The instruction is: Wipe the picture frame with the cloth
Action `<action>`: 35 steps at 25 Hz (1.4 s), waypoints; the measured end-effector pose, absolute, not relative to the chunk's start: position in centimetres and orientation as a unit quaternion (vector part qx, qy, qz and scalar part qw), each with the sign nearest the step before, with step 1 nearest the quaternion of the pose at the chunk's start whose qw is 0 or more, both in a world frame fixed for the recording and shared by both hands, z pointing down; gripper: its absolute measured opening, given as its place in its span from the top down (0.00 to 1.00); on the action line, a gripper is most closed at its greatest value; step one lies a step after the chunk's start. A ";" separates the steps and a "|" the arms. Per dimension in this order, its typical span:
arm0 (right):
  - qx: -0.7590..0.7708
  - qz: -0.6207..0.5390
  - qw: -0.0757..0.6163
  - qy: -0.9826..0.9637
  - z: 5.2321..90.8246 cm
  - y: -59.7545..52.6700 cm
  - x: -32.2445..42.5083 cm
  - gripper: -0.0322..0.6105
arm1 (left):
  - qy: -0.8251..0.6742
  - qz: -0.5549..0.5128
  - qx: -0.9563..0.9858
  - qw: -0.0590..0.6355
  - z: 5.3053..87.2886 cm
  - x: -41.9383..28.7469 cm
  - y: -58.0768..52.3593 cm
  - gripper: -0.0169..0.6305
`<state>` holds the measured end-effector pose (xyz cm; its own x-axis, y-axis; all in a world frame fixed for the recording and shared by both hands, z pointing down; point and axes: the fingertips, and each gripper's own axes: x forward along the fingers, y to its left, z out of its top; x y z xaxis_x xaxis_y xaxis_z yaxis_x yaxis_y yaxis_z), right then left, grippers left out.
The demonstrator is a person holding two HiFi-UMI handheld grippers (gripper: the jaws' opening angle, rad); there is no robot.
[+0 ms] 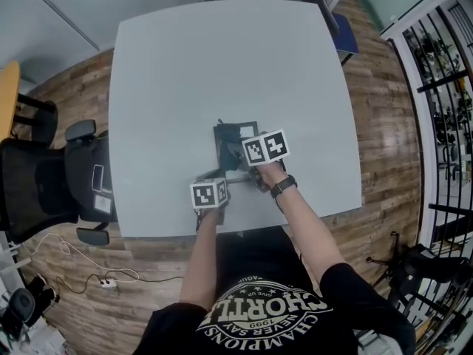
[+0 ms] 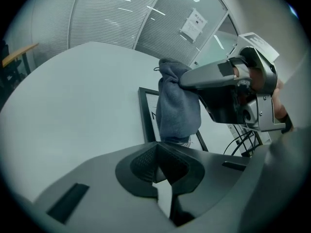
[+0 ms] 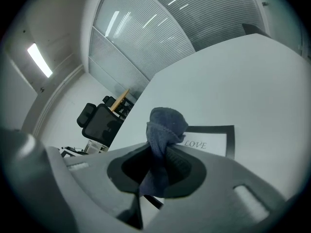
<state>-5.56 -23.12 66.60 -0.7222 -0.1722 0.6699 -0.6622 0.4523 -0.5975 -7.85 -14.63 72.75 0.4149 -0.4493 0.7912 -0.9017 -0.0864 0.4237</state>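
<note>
On the pale grey table (image 1: 185, 72), close to the edge nearest me, the picture frame (image 3: 230, 141) lies flat. It has a dark border around a white sheet printed with the word LOVE.

My right gripper (image 3: 163, 152) is clamped on the cloth (image 3: 165, 123), a dark blue-grey rag pinched into a bunch. A rounded wad of it sticks out past the jaw tips, above the frame's near side. In the left gripper view the rag hangs down over the frame. Its lower end is hidden, so I cannot tell whether it touches the surface.

My left gripper (image 2: 156, 152) has its jaws closed together with nothing visible between them. It sits just beside the frame's near end, and I cannot tell whether it rests on the frame.

Several things could go wrong from here, I judge:
- **Frame slides:** it looks loose and sits near the table edge. A stroke pulled toward me could drag it along or push it off, unless my left gripper pins it.
- **Surface scrapes:** only a small wad pads the right jaws, so pressing hard or tilting could bring the hard tips onto the frame's face.
- **Cloth slips:** the bunched rag could work out of the clamp under friction.
</note>
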 end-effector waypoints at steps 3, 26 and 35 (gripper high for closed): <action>0.245 0.460 0.293 -0.802 68.4 -22.0 -7.1 0.85 | -0.485 0.238 0.698 0.470 72.7 -7.8 -14.6 0.97; 0.335 0.396 0.384 -0.764 71.8 -22.1 2.9 0.85 | -0.495 0.220 0.698 0.469 72.7 -8.2 -14.5 0.97; 0.350 0.396 0.374 -0.762 71.7 -22.2 2.5 0.85 | -0.480 0.189 0.696 0.500 72.7 -7.7 -13.1 0.97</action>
